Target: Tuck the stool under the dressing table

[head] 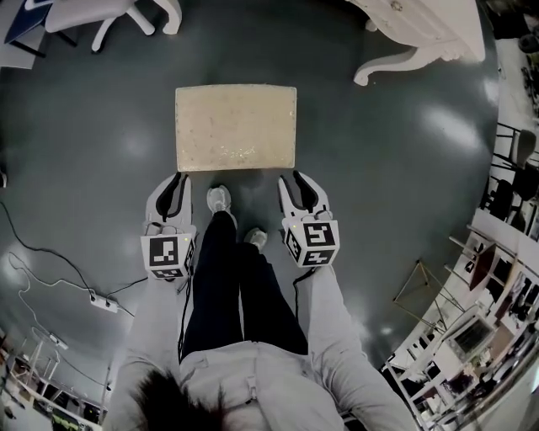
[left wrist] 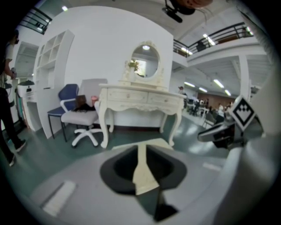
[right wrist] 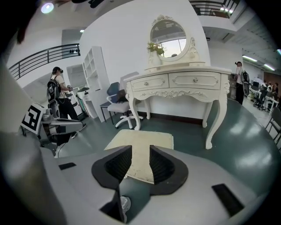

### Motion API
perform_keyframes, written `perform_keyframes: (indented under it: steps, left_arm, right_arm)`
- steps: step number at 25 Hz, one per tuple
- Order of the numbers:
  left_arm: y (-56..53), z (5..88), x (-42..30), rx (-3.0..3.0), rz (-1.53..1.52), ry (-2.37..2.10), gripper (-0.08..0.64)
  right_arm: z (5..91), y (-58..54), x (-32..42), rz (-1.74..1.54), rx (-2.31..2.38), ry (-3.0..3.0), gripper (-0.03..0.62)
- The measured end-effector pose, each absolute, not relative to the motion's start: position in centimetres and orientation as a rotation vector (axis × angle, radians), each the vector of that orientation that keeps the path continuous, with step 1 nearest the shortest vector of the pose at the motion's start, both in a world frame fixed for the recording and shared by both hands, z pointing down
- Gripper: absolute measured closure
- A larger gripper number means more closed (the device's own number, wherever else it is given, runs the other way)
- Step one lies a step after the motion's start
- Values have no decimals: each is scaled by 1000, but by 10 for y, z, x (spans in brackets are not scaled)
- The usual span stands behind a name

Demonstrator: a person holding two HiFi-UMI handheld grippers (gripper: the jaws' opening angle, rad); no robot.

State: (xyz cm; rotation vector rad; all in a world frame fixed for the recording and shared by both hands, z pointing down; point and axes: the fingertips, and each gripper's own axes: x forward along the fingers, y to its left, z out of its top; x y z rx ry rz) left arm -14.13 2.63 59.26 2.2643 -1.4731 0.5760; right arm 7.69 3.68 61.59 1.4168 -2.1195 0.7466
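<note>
Far left: a white office chair (head: 93, 15) on the dark floor (head: 84, 135).

Your left tongs (head: 176, 185): jaws only a narrow slit apart, gripping nothing. Tips sit just short of the near left corner of the stool (head: 236, 126).

Stool: cream cushioned top, square to you, on the floor straight ahead of your shoes, well apart from the counter (head: 425, 25).

Your right tongs (head: 296, 183): jaws wider apart, holding nothing, tips by the stool's near right corner.

Far right: the counter, white with curved legs, carries an oval mirror (right wrist: 169, 37).
</note>
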Motion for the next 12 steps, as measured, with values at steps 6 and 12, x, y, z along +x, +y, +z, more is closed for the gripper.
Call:
perform_keyframes:
  steps: [6, 12]
  left_arm:
    - [29, 634, -135, 2266, 633, -1445, 457]
    - [35, 671, -142, 2252, 665, -1457, 391]
  right_arm:
    - [663, 44, 87, 806, 1411, -2089, 433]
    - [702, 50, 98, 869, 1412, -2070, 393]
